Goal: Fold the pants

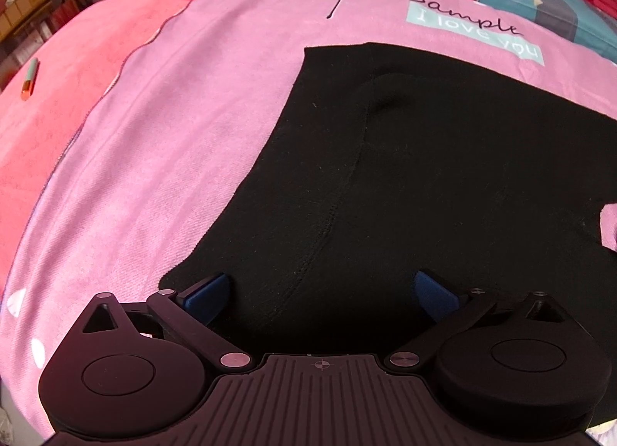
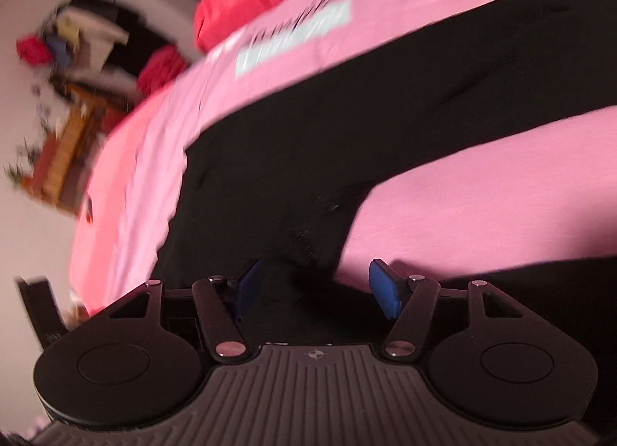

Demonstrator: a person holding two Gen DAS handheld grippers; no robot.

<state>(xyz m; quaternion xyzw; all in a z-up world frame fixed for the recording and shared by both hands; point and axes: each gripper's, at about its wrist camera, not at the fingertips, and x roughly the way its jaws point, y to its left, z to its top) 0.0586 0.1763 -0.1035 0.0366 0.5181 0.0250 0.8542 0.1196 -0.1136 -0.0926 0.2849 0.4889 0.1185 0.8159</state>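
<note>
Quick count: 1 pair of black pants, laid flat on 1 pink blanket, w/ 2 legs running off toward the blanket's far right edge in the right wrist view. 2 grippers total, left gripper and right gripper, each w/ 2 blue pads, so 4 pads altogether. 1 pen-looking thing near the bed's left edge, on 1 coral sheet. 1 printed pillow at the far right corner.
</note>
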